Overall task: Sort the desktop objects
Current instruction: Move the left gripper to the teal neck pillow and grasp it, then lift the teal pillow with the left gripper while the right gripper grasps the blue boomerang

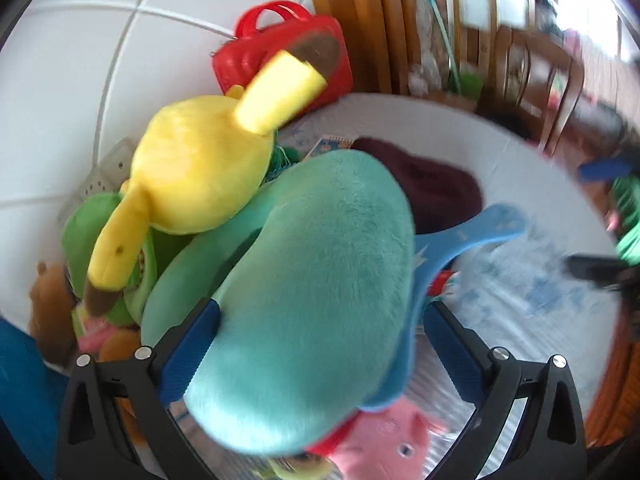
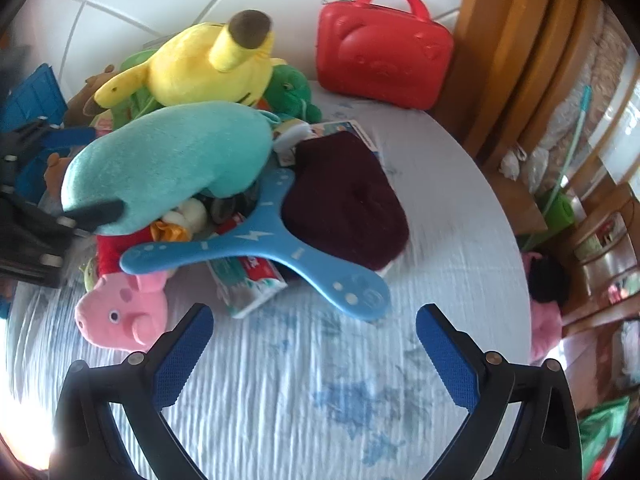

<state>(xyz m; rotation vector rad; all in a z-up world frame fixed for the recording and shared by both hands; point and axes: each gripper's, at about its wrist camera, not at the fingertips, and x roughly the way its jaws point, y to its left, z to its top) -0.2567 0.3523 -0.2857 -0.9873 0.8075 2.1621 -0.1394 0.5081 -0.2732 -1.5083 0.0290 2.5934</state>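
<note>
Left gripper [image 1: 316, 344], jaws wide, is straddling teal plush cushion [image 1: 304, 300] atop toy pile w/o clear grip; right gripper [image 2: 314, 344] is hanging open, empty, in front of pile. Sorting is barely begun: yellow plush toy [image 2: 204, 64], blue three-armed boomerang [image 2: 280, 248] beside cushion, unsorted.

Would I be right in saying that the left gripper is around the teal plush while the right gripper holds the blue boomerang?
Not quite: the right gripper is open and empty, short of the blue boomerang, as the right wrist view shows. The left gripper is indeed around the teal plush.

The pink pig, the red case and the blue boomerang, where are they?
pink pig [image 2: 120, 312], right wrist view, on its snout.
red case [image 2: 384, 56], right wrist view, on its front.
blue boomerang [image 2: 256, 240], right wrist view, on its middle.
</note>
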